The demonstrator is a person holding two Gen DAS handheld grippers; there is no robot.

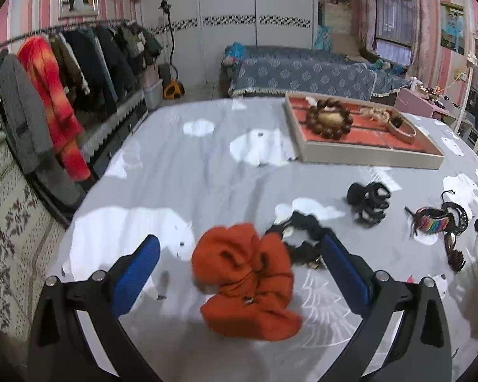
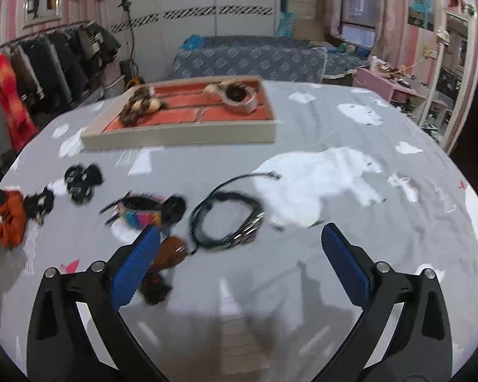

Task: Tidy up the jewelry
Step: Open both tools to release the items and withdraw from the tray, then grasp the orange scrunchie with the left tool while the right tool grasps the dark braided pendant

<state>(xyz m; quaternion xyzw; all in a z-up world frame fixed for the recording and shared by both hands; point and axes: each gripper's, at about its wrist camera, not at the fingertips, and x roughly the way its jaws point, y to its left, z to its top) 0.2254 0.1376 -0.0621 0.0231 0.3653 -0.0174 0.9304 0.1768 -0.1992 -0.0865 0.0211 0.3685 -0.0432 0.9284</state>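
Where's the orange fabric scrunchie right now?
The orange fabric scrunchie lies on the grey bedsheet between the open left gripper fingers, touching a black hair tie on its right.

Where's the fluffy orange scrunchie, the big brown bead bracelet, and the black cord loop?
Fluffy orange fabric scrunchie (image 1: 245,281): left wrist view, on its bunched middle.
Big brown wooden bead bracelet (image 1: 328,120): left wrist view, on its bead ring's middle, inside the tray.
Black cord loop (image 2: 255,205): right wrist view, on its right strand.

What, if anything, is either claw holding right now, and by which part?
Nothing is held. The left claw is open around the orange scrunchie without closing on it; the right claw is open above the bedsheet.
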